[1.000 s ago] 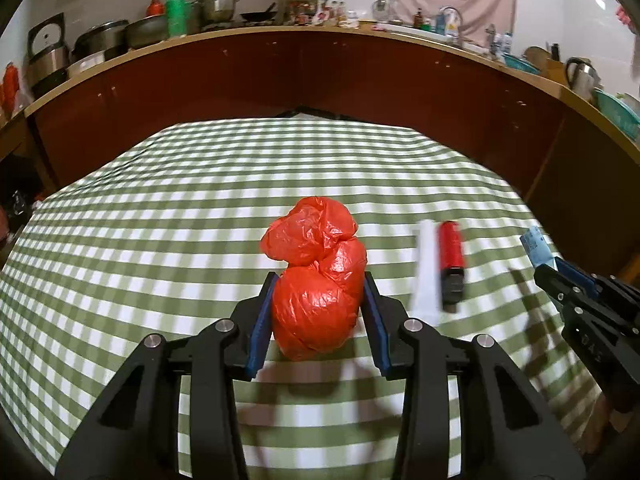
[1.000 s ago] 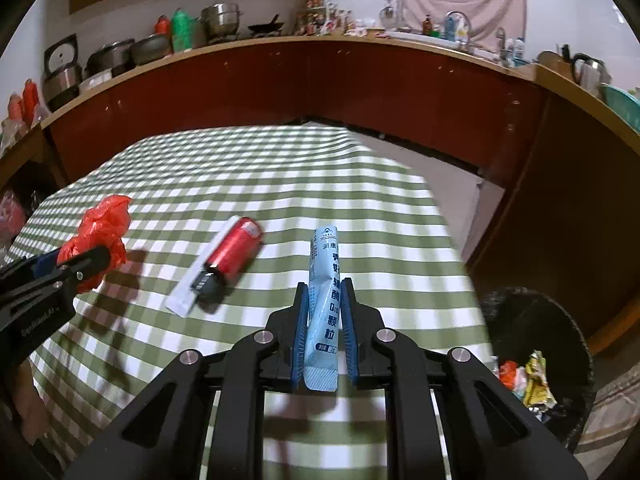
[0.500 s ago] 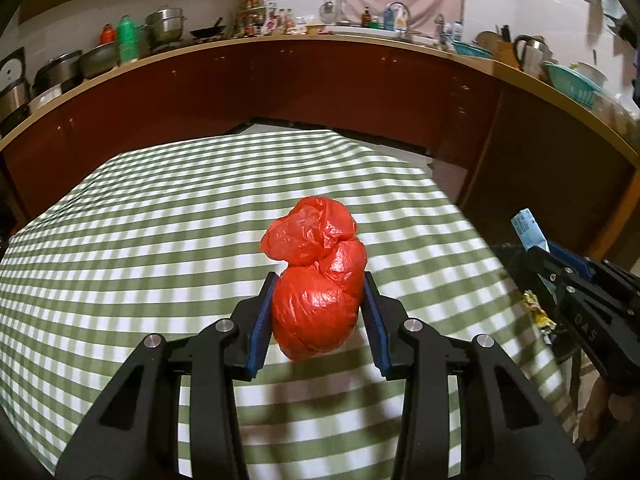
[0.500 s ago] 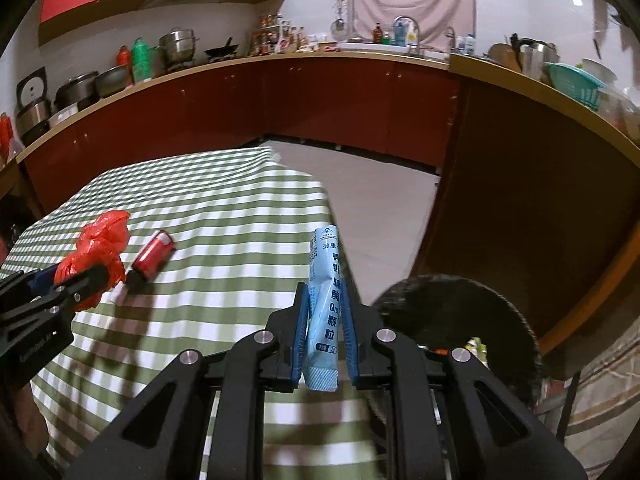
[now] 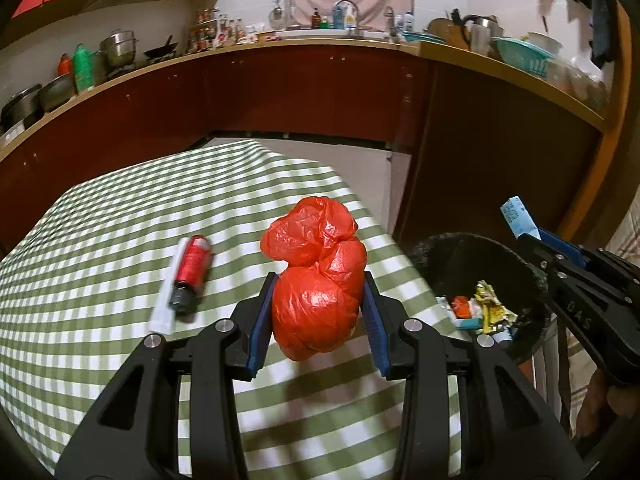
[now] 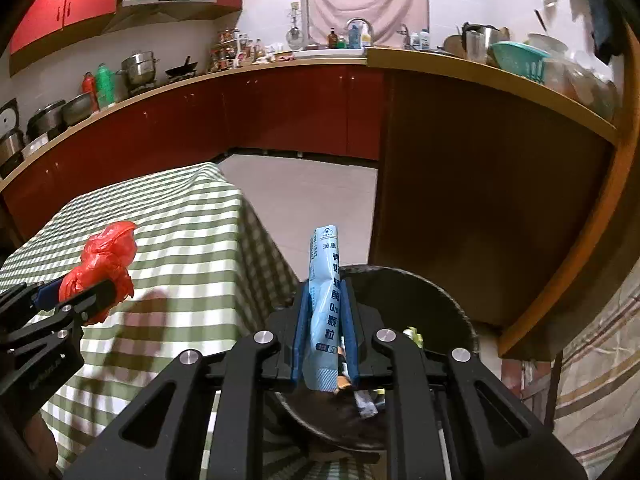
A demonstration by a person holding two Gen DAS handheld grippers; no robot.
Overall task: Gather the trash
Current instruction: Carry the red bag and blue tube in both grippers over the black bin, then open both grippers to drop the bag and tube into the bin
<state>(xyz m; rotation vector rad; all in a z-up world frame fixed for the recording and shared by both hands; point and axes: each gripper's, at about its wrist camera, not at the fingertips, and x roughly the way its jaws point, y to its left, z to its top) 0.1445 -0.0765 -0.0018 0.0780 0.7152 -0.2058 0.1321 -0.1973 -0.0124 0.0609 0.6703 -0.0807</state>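
Trash rides in both tongs: the left gripper (image 5: 318,316) pinches a knotted red plastic bag (image 5: 318,280) at frame centre above the checked tablecloth (image 5: 100,240), its underside hidden; the right gripper (image 6: 325,336) is pressed tight on a light-blue sachet (image 6: 325,304), which blocks part of the black bin (image 6: 440,300) just behind. At lower right of the left view that bin holds crumpled wrappers (image 5: 480,308), too jumbled to name. A red tube (image 5: 192,272) on a white strip lies left.

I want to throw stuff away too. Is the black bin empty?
Not empty. The black bin already holds crumpled wrappers at its bottom.
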